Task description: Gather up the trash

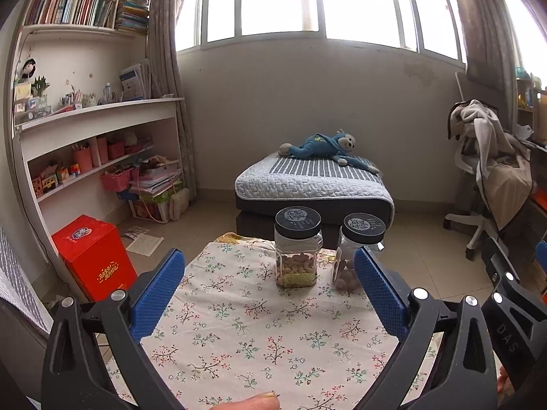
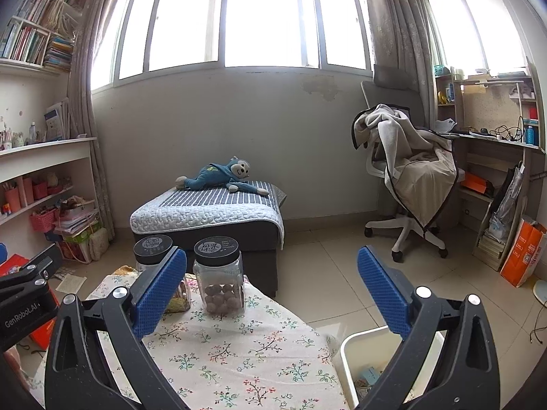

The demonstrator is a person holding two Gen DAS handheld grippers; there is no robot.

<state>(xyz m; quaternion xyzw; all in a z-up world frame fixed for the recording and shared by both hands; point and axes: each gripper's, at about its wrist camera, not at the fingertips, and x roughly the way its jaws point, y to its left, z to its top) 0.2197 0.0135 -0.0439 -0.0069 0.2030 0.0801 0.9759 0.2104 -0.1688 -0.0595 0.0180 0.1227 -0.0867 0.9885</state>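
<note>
My left gripper (image 1: 270,287) is open and empty above a table with a floral cloth (image 1: 259,335). My right gripper (image 2: 271,290) is open and empty, held over the table's right edge (image 2: 239,352). A white bin (image 2: 355,352) stands on the floor to the right of the table, with a few scraps inside (image 2: 371,376). Two clear jars with black lids stand at the table's far end: one with nuts (image 1: 298,247) and one with round brown balls (image 2: 219,275). No loose trash shows on the cloth.
A grey ottoman with a striped quilt (image 1: 314,181) and a blue plush monkey (image 1: 321,145) stands past the table. A red box (image 1: 95,256) and papers lie on the floor at left by shelves. An office chair draped with a blanket (image 2: 410,177) stands at right.
</note>
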